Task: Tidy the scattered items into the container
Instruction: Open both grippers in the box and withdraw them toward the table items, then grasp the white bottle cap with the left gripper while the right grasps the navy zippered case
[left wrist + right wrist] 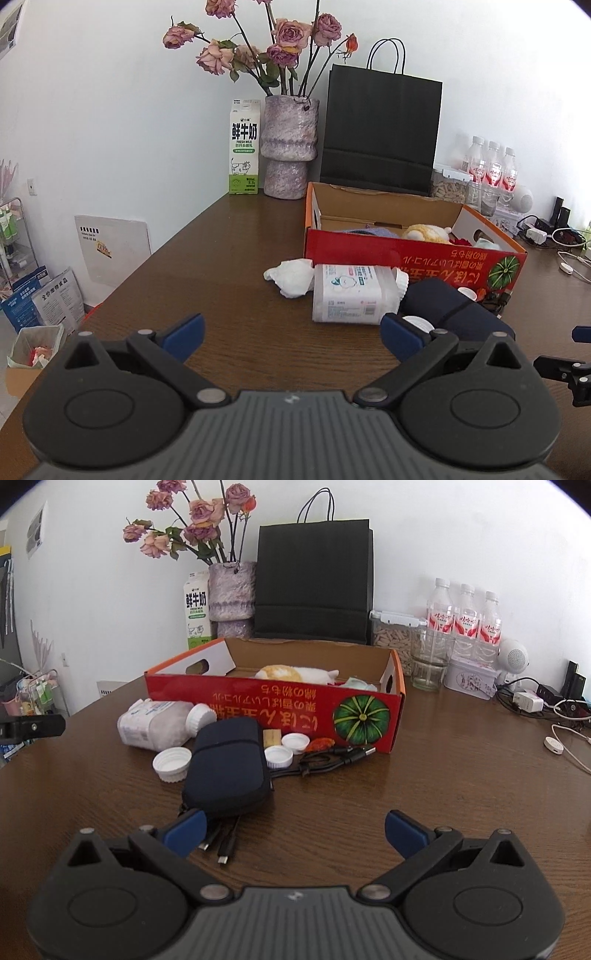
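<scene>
Navy pouch [227, 766] just ahead of right claw [295, 832] (spread wide).

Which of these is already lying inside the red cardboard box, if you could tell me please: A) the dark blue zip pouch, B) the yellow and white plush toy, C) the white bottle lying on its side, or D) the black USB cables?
B: the plush toy rests inside the red box, while the pouch, the bottle and the cables all lie on the table in front of it.
</scene>
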### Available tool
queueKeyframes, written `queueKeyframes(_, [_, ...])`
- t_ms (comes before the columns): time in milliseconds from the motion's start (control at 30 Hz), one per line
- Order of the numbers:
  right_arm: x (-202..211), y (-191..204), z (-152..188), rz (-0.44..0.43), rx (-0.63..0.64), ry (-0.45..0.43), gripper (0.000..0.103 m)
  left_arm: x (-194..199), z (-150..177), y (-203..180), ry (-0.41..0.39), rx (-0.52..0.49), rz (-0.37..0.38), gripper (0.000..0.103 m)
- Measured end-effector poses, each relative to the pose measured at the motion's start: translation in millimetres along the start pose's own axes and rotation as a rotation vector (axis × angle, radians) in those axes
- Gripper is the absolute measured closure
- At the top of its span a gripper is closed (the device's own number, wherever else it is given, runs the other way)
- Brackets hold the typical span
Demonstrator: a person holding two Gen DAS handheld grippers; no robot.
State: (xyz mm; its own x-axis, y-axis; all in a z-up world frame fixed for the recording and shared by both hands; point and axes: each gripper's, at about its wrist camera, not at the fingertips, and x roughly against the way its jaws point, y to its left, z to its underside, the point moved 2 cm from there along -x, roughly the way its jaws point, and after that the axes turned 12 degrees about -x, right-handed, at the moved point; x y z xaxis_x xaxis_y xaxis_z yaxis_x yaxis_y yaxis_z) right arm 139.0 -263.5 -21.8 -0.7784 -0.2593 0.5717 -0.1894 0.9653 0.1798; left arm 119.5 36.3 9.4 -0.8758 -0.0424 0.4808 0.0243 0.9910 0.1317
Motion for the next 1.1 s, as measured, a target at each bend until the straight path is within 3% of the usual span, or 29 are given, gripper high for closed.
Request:
queueKeyframes(267, [-4.2,3.6,2.2,0.005,0.012,0.016,0.0,-8.1,1.7,-22.4,0.024,-0.037,0.075,0.0])
queueKeyframes(533, [-13.8,-16.8,-8.5,0.07,-0.01,0.012,0.0,-45.7,-3.8,-66.5,0.093,-0.143,0.168,0.0])
queueKeyframes(700, [-20.4,-24.7,-8.1,0.074,-0.023,0.023,0.0,-72.1,-10.2,-92.2,0.111,-0.23,0.143,0.0])
queueKeyframes(1100, [-33.6,-32.5,-6.5,0.051,-0.047,0.039,0.0,-95.2,-10.9,-101.9,0.133,-0.223,0.146,0.031])
